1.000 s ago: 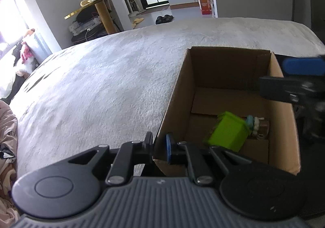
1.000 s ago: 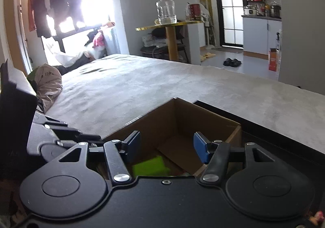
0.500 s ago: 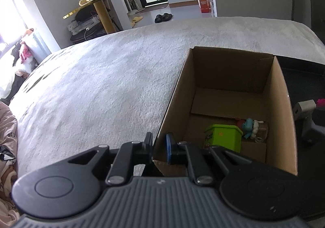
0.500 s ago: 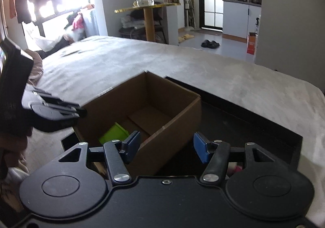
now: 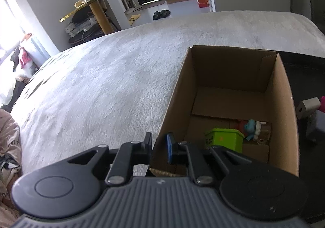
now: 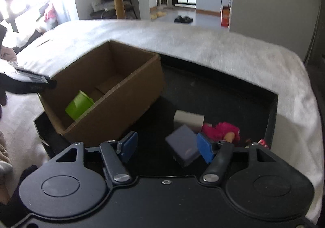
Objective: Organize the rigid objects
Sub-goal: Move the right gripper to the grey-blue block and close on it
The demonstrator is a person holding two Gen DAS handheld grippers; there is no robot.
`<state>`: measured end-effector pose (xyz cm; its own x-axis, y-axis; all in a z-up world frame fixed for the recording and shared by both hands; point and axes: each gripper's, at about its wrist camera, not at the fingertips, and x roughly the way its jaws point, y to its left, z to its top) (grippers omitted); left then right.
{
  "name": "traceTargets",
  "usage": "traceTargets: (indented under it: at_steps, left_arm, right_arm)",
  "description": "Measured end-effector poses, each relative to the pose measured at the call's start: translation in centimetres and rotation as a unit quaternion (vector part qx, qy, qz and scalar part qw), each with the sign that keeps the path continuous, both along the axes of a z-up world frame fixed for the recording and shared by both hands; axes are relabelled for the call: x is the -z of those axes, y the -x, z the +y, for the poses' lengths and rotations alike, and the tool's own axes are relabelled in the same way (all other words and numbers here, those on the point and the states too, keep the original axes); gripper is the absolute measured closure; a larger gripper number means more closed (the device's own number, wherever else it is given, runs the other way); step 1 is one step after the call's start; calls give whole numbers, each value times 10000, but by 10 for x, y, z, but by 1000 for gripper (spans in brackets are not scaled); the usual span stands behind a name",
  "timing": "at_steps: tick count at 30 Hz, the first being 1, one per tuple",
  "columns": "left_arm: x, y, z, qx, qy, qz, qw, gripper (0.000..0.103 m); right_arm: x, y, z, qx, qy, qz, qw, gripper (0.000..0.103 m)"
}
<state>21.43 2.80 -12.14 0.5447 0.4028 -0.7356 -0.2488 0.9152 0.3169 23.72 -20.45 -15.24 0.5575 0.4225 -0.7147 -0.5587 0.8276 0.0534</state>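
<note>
The left claw (image 5: 159, 145) is clamped on the near corner wall of the cardboard box (image 5: 284, 110), one finger outside and the blue-padded finger inside. The box's long axis runs straight away from this claw, its open top facing up. Inside, just ahead and to the right of the claw, a green container (image 5: 224, 139) stands upright on the box floor, with a small blue figurine (image 5: 251, 127) lying beside it, tucked toward the right wall. The box rests on a dark tray (image 6: 223, 90) set on a grey bed cover (image 5: 101, 86).

The right claw (image 6: 166, 146) hangs with fingers spread wide and nothing between them, over the tray to the right of the box. Just ahead of it, close to its right pad, lies a grey-blue block (image 6: 183, 144), tilted with one corner toward the claw. Beyond it sits a pale cylinder (image 6: 190, 119), and to the right a pink plush toy (image 6: 221, 131).

Half a second ago the right claw was farther back with the box ahead of it; it has since swung rightward and lower toward the loose items. The left claw's grip on the box is unchanged.
</note>
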Motion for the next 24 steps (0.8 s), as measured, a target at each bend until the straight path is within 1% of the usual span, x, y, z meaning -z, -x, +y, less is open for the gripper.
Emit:
traceTargets:
  at_steps: [2, 5, 14, 21, 24]
  left_arm:
    - [0, -1, 2, 23, 37, 38, 10000, 88]
    - [1, -2, 7, 14, 114, 67, 9999, 88]
    - [0, -4, 13, 67, 314, 75, 9995, 88]
    - [2, -6, 13, 138, 233, 145, 9995, 89]
    - [3, -9, 13, 150, 182, 195, 9995, 89]
  right_arm:
    - [7, -2, 3, -31, 58, 19, 10000, 39]
    - [12, -5, 6, -97, 195, -79, 9997, 37]
    - [23, -18, 4, 180, 386, -123, 9990, 37]
    - [33, -25, 6, 213, 504, -134, 9984, 37]
    - [38, -27, 7, 230, 551, -145, 9981, 34]
